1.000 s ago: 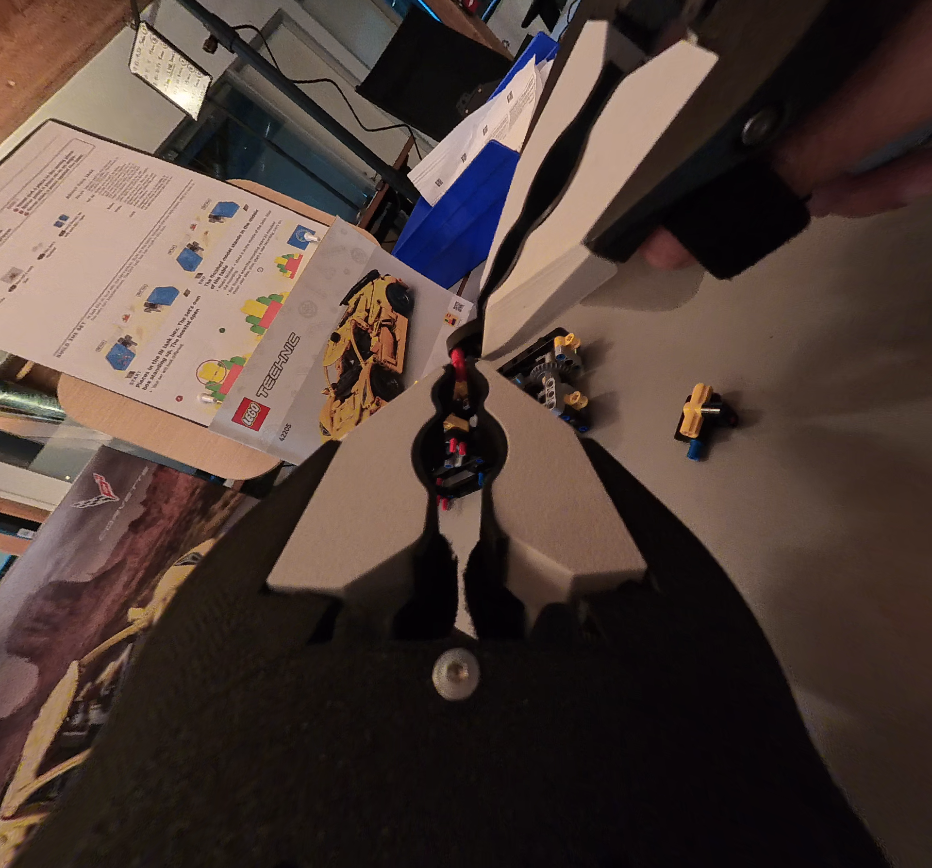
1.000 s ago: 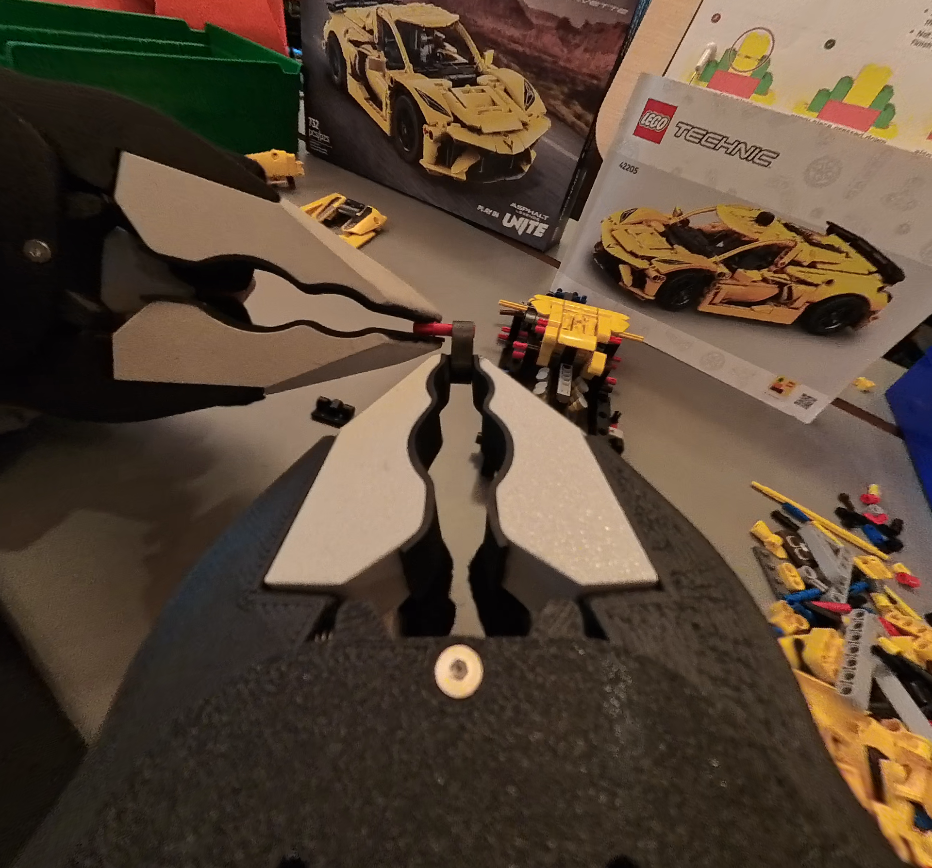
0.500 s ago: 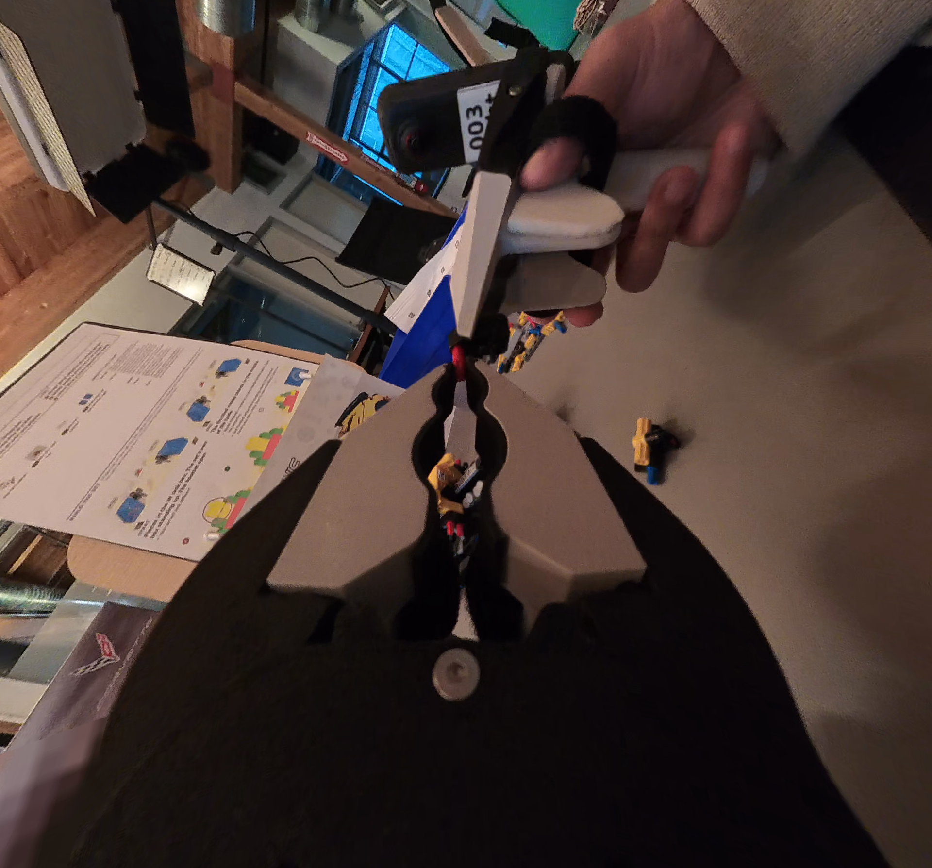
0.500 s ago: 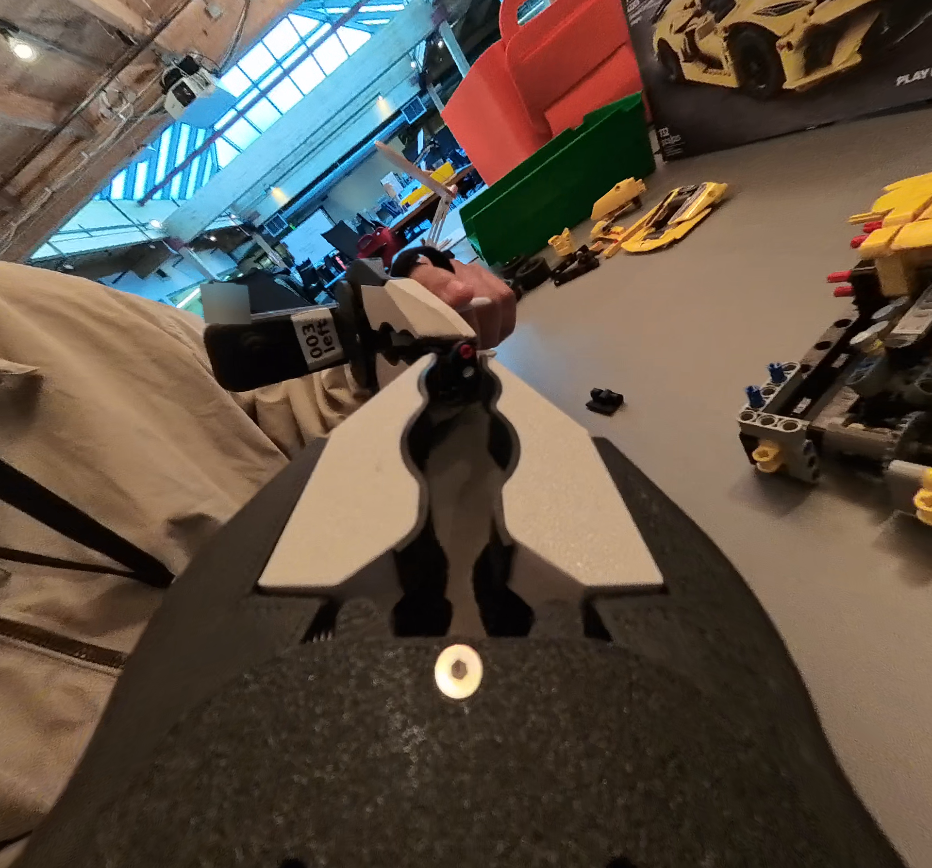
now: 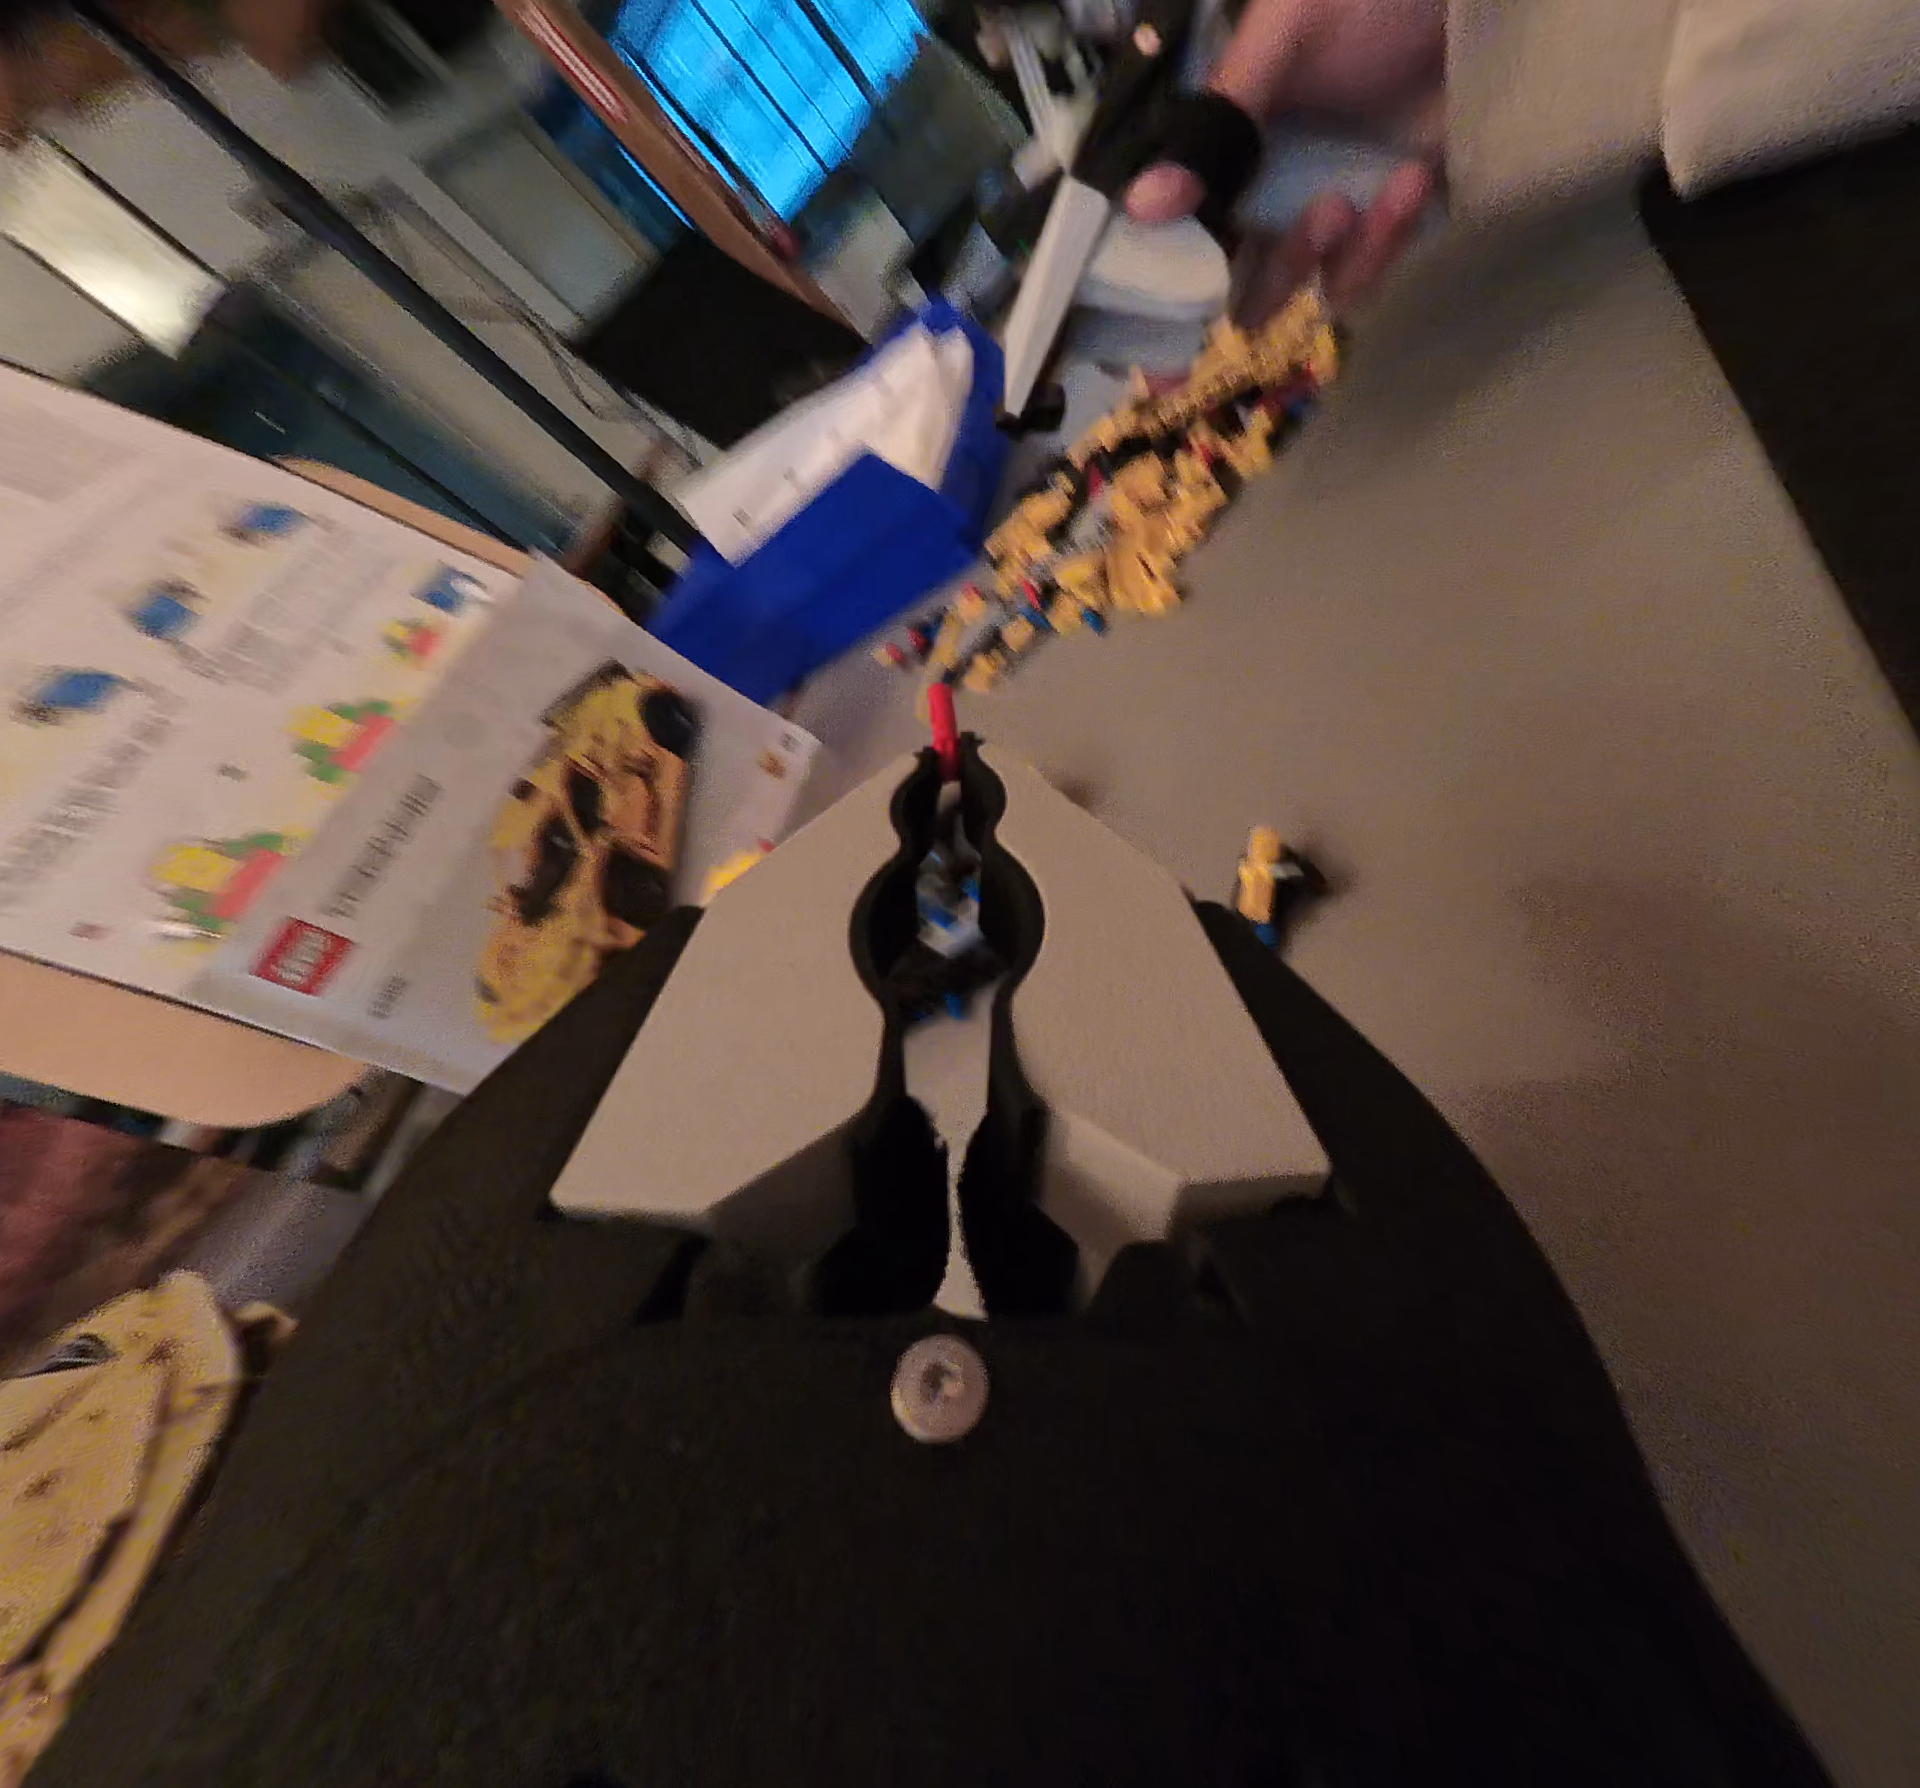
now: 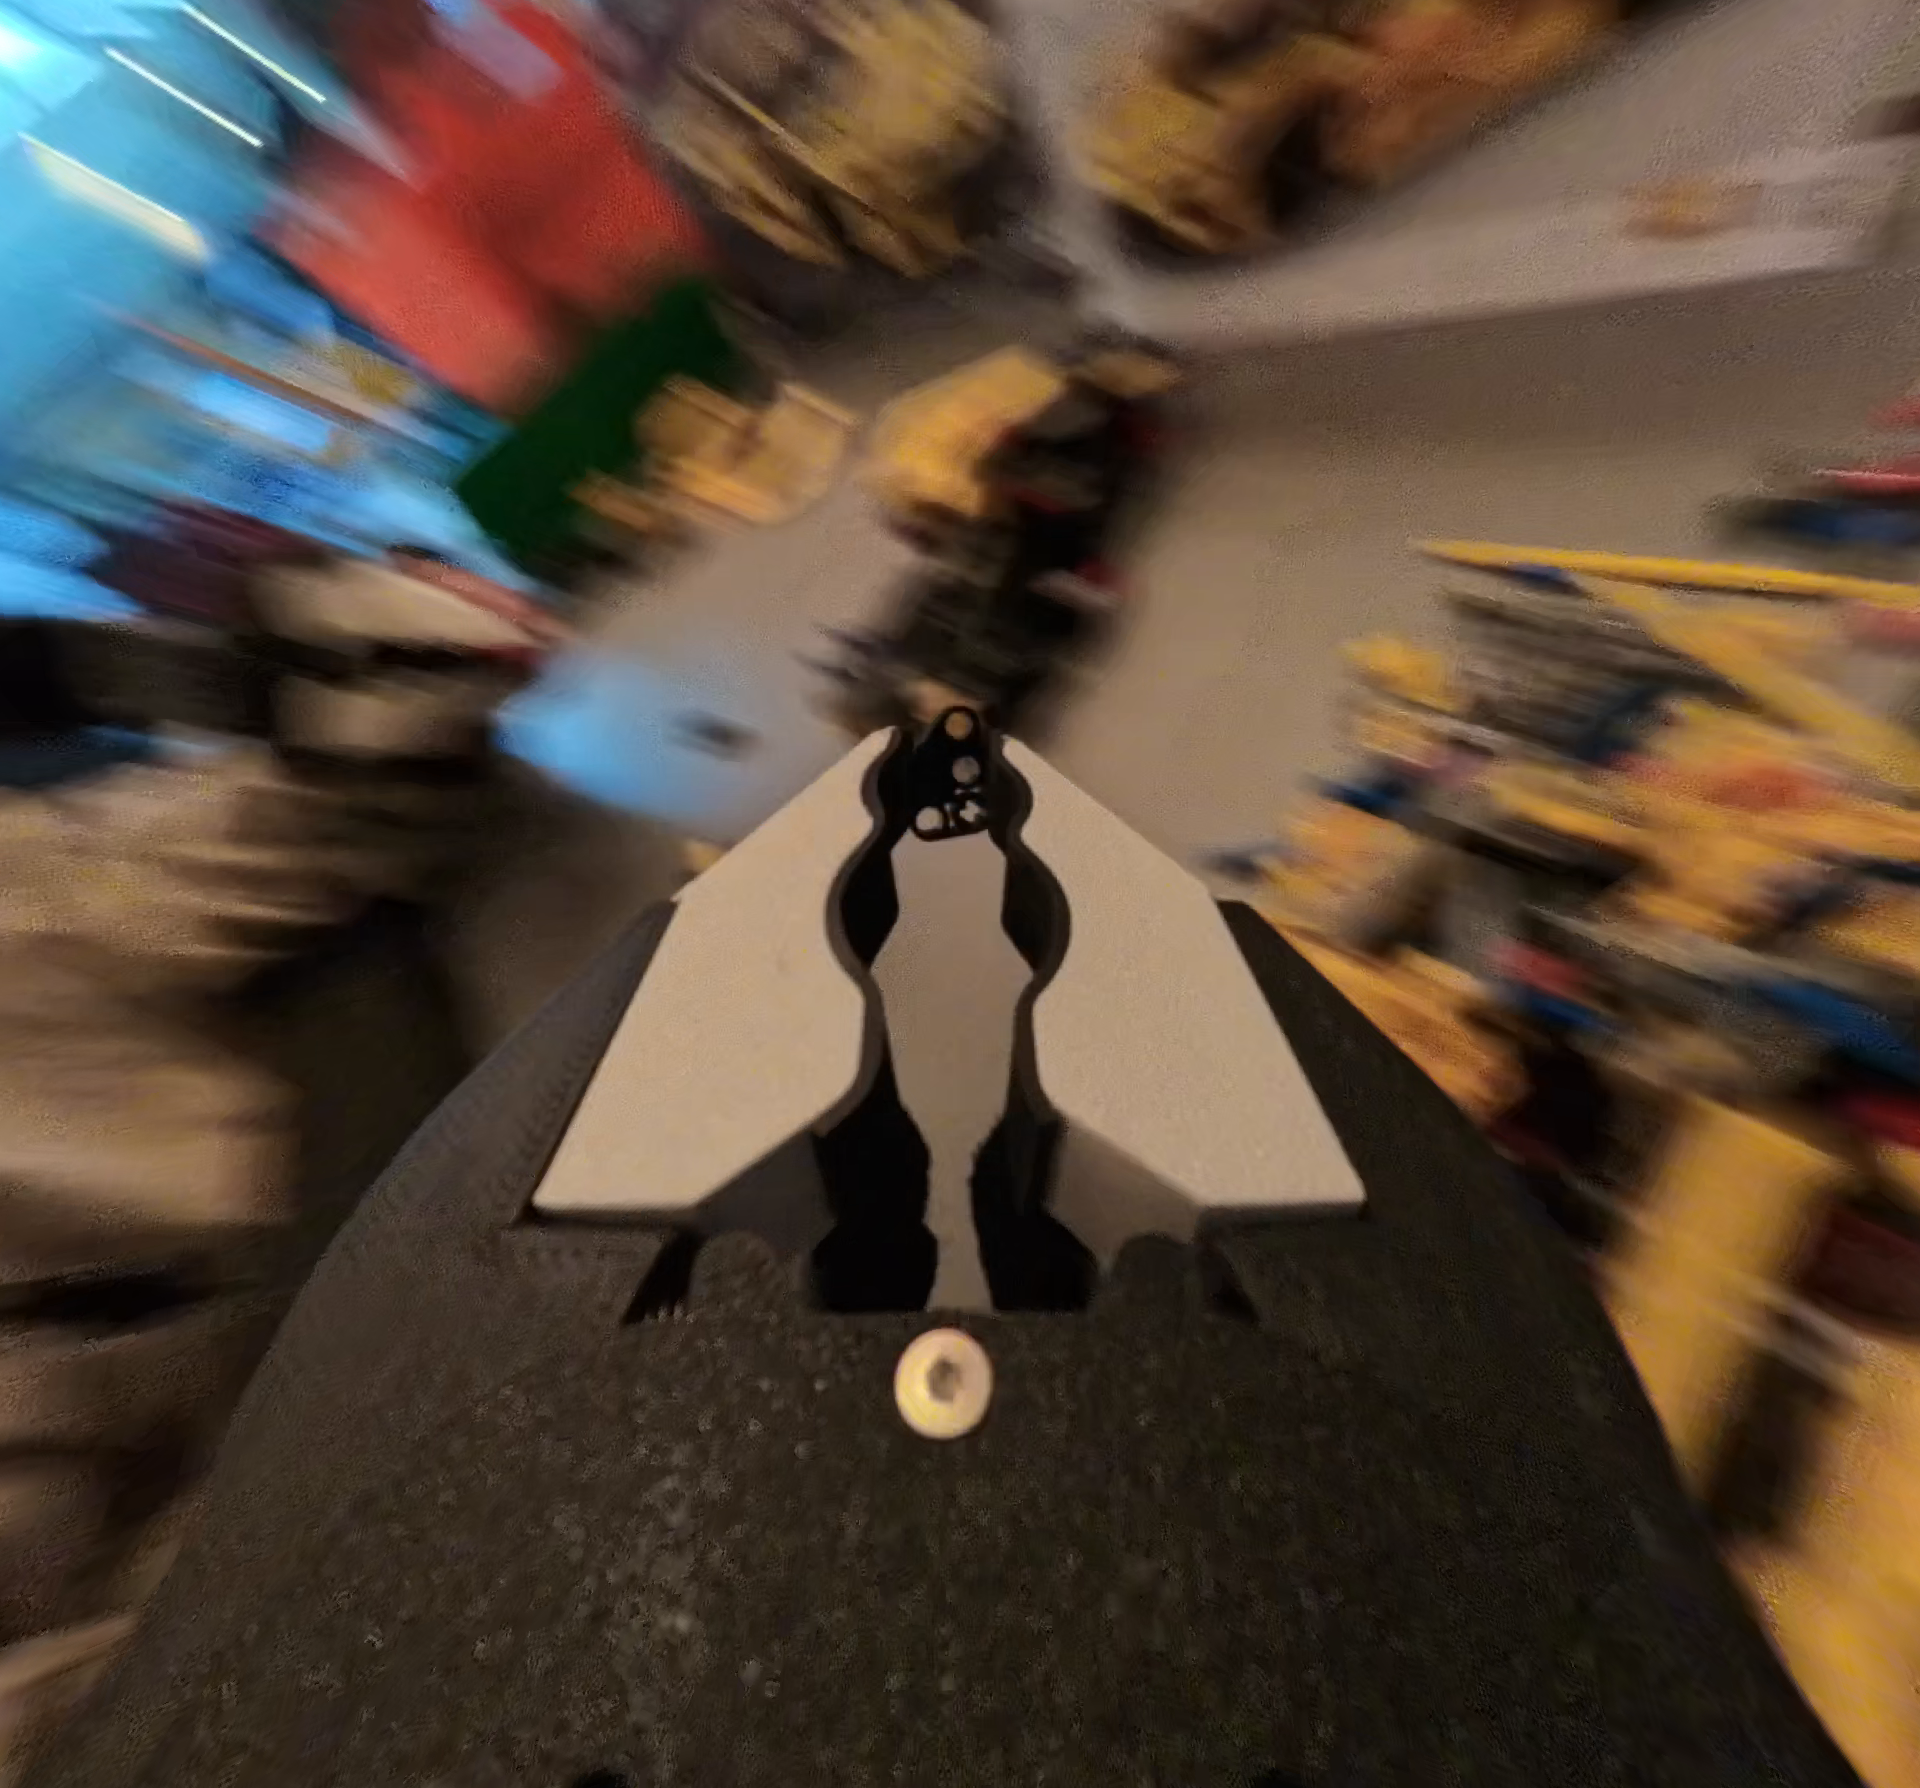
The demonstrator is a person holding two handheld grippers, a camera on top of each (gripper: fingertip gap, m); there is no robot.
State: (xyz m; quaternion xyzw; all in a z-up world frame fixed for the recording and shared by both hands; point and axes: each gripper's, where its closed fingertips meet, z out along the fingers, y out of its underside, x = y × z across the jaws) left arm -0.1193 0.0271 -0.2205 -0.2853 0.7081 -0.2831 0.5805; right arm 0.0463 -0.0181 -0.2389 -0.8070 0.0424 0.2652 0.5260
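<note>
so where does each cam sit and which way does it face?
Left wrist view: on the left gripper, looking along its jaws, shut on a red pin, across the grey table at the loose parts pile; the right hand shows.
Right wrist view: on the right gripper, jaws shut on a black piece; heavily blurred.
Shared: table, parts pile.

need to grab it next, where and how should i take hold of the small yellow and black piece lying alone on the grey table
Probably grip the small yellow-and-black piece across its narrow width, coming from above: it lies flat and alone on the bare grey table, with clear room either side.
</note>
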